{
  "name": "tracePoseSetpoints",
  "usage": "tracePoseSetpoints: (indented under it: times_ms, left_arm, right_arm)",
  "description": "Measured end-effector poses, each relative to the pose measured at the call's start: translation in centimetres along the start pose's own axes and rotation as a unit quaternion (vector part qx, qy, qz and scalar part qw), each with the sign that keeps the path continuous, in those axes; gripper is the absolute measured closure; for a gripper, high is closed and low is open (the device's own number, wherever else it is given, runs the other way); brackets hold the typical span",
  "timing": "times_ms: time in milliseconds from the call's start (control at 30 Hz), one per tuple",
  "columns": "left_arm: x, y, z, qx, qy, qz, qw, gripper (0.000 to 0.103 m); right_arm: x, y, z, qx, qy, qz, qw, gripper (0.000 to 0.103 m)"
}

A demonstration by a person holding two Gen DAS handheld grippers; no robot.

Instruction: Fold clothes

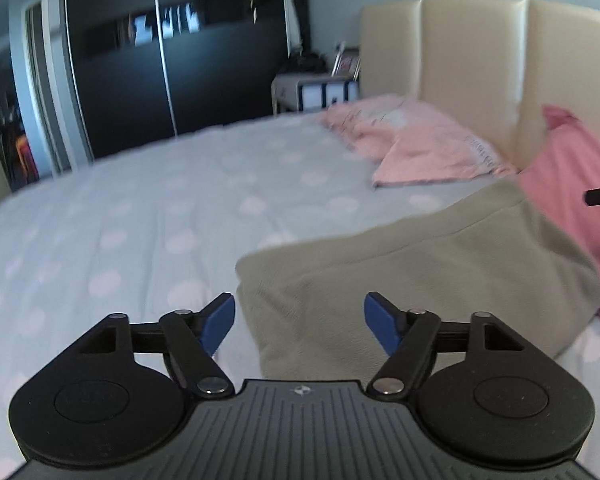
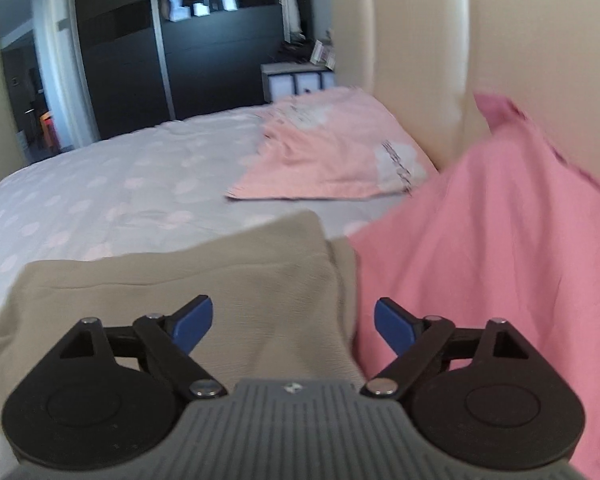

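A folded beige garment (image 1: 420, 268) lies on the bed, seen also in the right wrist view as the beige garment (image 2: 204, 280). My left gripper (image 1: 299, 320) hovers above its near left part, jaws open, nothing between the blue pads. My right gripper (image 2: 293, 322) is over the garment's right edge, jaws wide open and empty. A pink cloth (image 2: 500, 248) lies bunched right beside the beige one, against the headboard; in the left view the pink cloth (image 1: 580, 200) shows at the right edge, with a black tip of the other gripper in front of it.
The bed has a white sheet with pale pink dots (image 1: 140, 220). A light pink pillow (image 2: 332, 152) lies near the cream padded headboard (image 1: 480, 68). A dark sliding wardrobe (image 1: 160, 60) and a small bedside unit (image 2: 296, 80) stand beyond the bed.
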State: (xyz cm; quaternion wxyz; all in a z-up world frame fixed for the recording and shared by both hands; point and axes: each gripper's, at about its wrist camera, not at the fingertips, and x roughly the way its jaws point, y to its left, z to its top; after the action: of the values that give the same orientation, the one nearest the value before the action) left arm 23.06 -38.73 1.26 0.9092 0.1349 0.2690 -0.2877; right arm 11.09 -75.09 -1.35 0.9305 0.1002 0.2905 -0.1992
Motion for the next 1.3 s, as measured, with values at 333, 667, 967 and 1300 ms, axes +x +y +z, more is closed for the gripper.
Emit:
tracePoseSetpoints:
  times_ms: [333, 667, 967, 1300]
  left_arm:
    - [-9.6, -4.2, -0.7, 0.016, -0.057, 0.037, 0.9976, 0.027]
    - [-16.3, -5.1, -3.6, -0.005, -0.070, 0.045, 0.9966, 0.026]
    - [-20.2, -4.7, -7.5, -0.050, -0.037, 0.025, 0.9977, 0.025]
    - [-21.7, -6.3, -11.1, -0.041, -0.005, 0.058, 0.9975, 0.025]
  right_arm:
    - [-12.5, 8.8, -1.3, -0.031, -0.046, 0.025, 0.998, 0.004]
    - [-23.4, 15.2, -7.4, -0.110, -0.073, 0.019, 0.991, 0.003]
    - [-28.0, 13.9, -14.5, -0.016, -0.082, 0.045, 0.995, 0.002]
    - [-28.7, 14.5, -18.9, 0.014, -0.062, 0.009, 0.998, 0.002]
